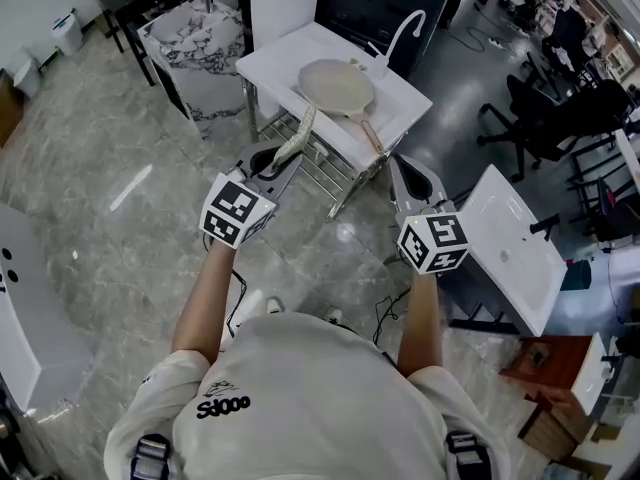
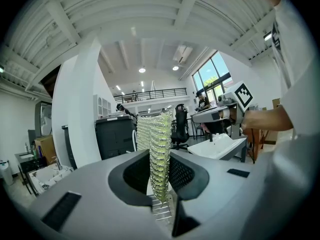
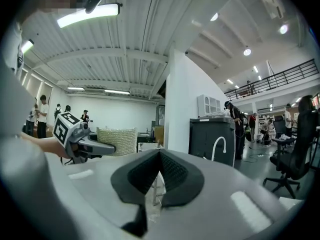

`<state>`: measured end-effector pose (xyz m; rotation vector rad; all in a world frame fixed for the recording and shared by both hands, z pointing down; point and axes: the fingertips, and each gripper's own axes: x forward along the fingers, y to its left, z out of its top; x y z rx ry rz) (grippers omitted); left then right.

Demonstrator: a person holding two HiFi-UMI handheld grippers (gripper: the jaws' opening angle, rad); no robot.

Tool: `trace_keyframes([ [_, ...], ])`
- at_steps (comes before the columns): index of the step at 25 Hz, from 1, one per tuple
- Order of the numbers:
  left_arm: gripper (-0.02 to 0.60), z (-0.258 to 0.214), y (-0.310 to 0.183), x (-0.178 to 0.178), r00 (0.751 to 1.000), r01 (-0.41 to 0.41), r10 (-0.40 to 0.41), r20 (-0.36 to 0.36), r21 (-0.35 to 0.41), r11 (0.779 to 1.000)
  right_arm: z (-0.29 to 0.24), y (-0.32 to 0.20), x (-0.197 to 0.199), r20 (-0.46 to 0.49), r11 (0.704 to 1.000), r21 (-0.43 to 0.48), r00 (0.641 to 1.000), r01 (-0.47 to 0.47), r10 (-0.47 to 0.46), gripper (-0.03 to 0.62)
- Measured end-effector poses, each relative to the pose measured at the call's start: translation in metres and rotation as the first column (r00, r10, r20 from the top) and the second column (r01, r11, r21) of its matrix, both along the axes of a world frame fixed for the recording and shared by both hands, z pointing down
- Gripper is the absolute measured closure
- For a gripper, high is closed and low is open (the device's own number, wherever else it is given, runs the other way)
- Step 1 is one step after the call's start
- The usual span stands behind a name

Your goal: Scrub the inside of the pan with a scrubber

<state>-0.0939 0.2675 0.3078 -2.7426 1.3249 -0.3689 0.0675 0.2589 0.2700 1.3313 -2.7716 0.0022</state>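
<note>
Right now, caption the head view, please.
The left gripper holds the scrubber, right gripper empty, both short of the pan on the white table.

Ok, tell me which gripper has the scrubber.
The left gripper: its jaws clamp the scrubber, while the right gripper has jaws shut on nothing.

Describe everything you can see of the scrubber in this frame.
The scrubber is a flat pad of pale yellow-green woven mesh, roughly rectangular when seen broadside from the right gripper view. The fingers of the left gripper pinch it near one end. It stands edge-on and upright there, with most of its length sticking out beyond them. In the head view it curves slightly and points toward the pan, stopping short of it.
</note>
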Motion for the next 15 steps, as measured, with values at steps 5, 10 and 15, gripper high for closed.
trace_keyframes([
  [5, 0.515, 0.003, 0.003, -0.026, 1.0, -0.016, 0.016, 0.009, 0.004, 1.0, 0.004, 0.005, -0.023, -0.021, 1.0, -0.005, 1.0, -0.022, 0.022, 0.586],
  [10, 0.515, 0.009, 0.007, -0.047, 0.999, -0.04, 0.04, 0.01, -0.009, 0.999, 0.01, 0.016, -0.041, -0.019, 0.999, -0.018, 0.999, -0.044, 0.044, 0.586],
  [15, 0.515, 0.007, -0.001, -0.059, 0.999, -0.048, 0.048, 0.009, -0.004, 0.999, 0.012, 0.014, -0.058, -0.016, 0.999, -0.023, 0.999, -0.03, 0.03, 0.586],
])
